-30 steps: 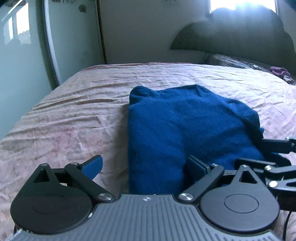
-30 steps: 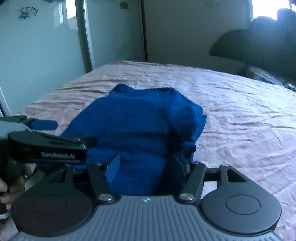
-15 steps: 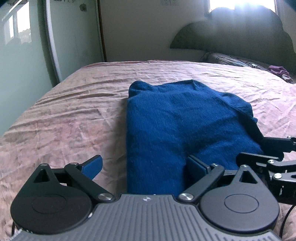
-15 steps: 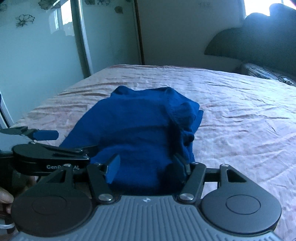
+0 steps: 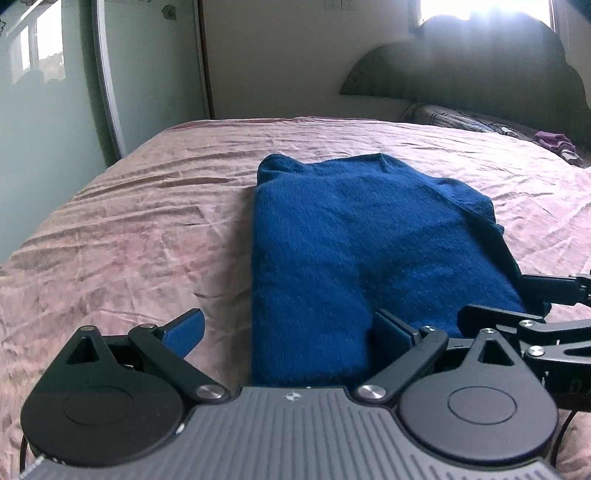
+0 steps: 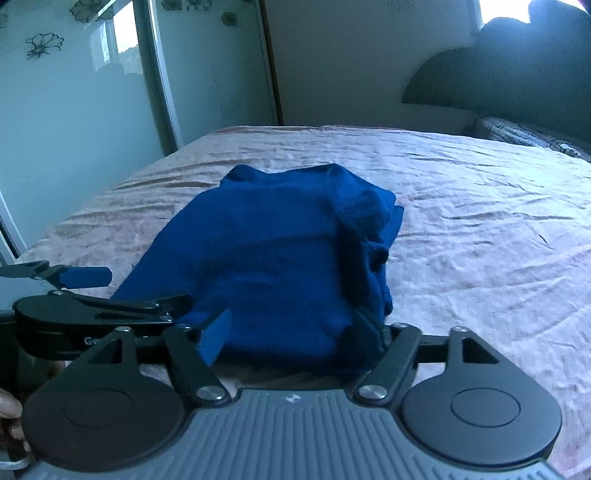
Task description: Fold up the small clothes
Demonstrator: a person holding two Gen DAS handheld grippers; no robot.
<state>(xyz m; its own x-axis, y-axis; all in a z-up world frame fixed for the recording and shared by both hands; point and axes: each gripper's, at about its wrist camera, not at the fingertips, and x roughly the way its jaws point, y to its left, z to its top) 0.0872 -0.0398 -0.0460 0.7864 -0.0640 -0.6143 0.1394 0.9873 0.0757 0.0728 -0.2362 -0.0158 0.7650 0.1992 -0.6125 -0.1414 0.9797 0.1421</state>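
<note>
While both grippers point down at a shallow slant over the near edge of the bed, neither pair of fingers presses on the cloth. The left gripper (image 5: 286, 332) stands with its jaws wide apart; its left blue pad (image 5: 184, 330) hangs over bare bedspread, and its right pad sits at the garment's near edge, though whether it touches cannot be told. The right gripper (image 6: 290, 332) is opening its jaws, and the near hem of the blue sweater (image 6: 266, 266) lies between them without being pinched. Each gripper shows in the other's view, side by side and close. Part of a hand (image 6: 9, 417) holding the left unit appears at the lower left edge of the right wrist view.

The blue sweater (image 5: 351, 251) lies folded into a rough rectangle on the middle of the bed, its left edge straight, its right side bunched into loose ridges. The pink bedspread (image 5: 129, 229) beneath it is wrinkled throughout. A dark scalloped headboard (image 5: 480, 62) stands at the far right, with a patterned pillow (image 5: 454, 118) below it and a small purple item (image 5: 554, 142) beside that. Mirrored wardrobe doors (image 6: 74, 110) with flower decals line the left wall. A bright window (image 5: 480, 7) glares above the headboard.
</note>
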